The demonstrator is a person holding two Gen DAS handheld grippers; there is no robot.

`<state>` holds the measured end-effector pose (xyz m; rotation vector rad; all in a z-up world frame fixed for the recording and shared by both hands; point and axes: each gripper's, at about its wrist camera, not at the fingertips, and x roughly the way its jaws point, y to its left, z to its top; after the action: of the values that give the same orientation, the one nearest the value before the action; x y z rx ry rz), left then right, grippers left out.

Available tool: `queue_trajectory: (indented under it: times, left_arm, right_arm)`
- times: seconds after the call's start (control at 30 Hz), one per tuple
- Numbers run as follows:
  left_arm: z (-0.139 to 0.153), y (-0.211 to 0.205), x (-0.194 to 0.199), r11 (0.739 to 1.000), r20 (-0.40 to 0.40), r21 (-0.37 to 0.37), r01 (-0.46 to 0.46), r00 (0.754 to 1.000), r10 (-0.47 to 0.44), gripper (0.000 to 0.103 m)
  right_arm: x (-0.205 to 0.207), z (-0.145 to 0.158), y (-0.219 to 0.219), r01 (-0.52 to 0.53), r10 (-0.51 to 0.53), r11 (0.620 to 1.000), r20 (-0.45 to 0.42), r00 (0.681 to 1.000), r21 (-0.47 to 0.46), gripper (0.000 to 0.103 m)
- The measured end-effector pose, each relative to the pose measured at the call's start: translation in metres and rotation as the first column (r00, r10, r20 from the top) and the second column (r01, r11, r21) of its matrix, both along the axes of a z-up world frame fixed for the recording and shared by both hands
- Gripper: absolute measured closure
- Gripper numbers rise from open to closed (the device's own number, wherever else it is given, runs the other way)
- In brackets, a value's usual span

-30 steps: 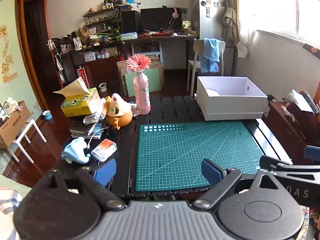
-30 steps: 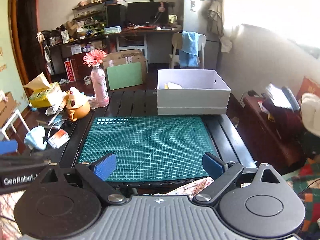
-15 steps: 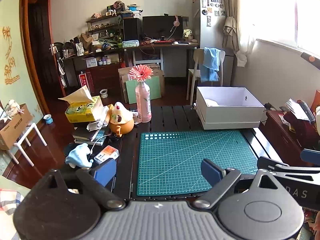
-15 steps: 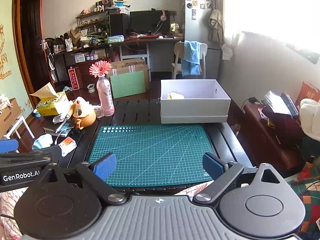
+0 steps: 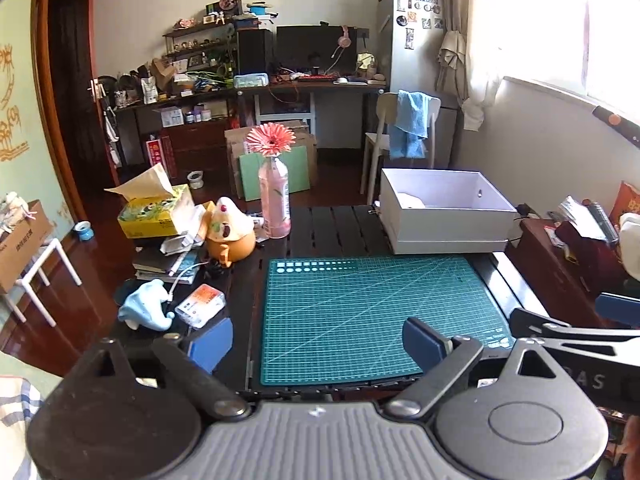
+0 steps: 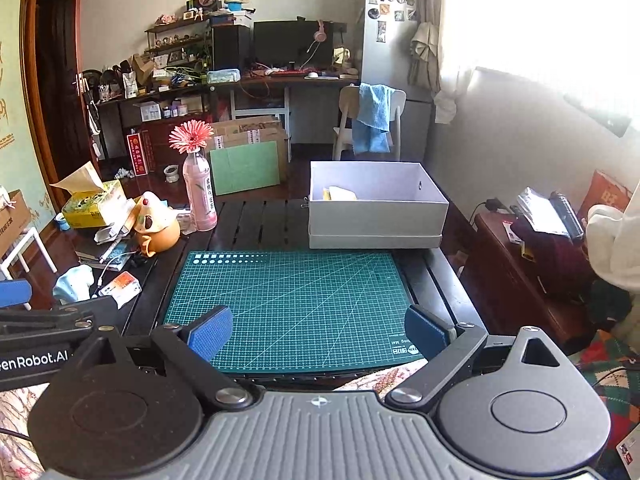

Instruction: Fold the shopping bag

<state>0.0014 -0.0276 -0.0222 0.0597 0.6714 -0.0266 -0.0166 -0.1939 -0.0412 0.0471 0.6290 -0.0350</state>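
Right wrist view shows the right gripper (image 6: 318, 334) with jaws wide apart and nothing between them, hovering over the near edge of the green cutting mat (image 6: 292, 304). No shopping bag lies on the mat. The only candidate is a pale folded thing (image 6: 340, 193) inside the white box (image 6: 376, 216), too little shown to say it is the bag. That box stands at 12 o'clock, slightly toward 1, from the right jaws, touching the mat's far edge. Left wrist view puts the left gripper (image 5: 318, 344), jaws also spread and empty, with the box (image 5: 448, 220) at about 1 o'clock and the pale thing (image 5: 410, 199) in its left end. I judge the right gripper the nearer one; the thing's long axis cannot be read.
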Motion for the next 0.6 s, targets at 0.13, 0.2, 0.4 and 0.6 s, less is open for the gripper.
queue_trajectory:
  times: [0.13,0.2,0.4,0.6]
  left_arm:
    - [-0.0017,0.0004,0.0023,1.000,-0.006,0.000,-0.006,1.000,0.006,0.011]
    - [-0.0030,0.0003,0.0033,1.000,-0.011,0.004,-0.010,1.000,0.010,0.011]
    - [-0.0045,0.0007,0.0039,1.000,-0.019,0.004,-0.014,1.000,0.014,0.011]
    - [-0.0050,0.0023,0.0034,1.000,-0.019,0.007,-0.016,1.000,0.016,0.011]
  right_arm:
    - [0.0000,0.0012,-0.0006,-0.008,0.008,1.000,0.003,1.000,0.005,0.010]
    - [-0.0006,0.0015,0.0001,-0.018,0.018,1.000,0.002,1.000,0.009,0.010]
    - [-0.0007,-0.0002,0.0013,-0.028,0.028,1.000,-0.002,1.000,0.009,0.009]
    - [0.0018,-0.0017,0.0012,-0.031,0.031,0.999,-0.009,0.999,0.021,0.009]
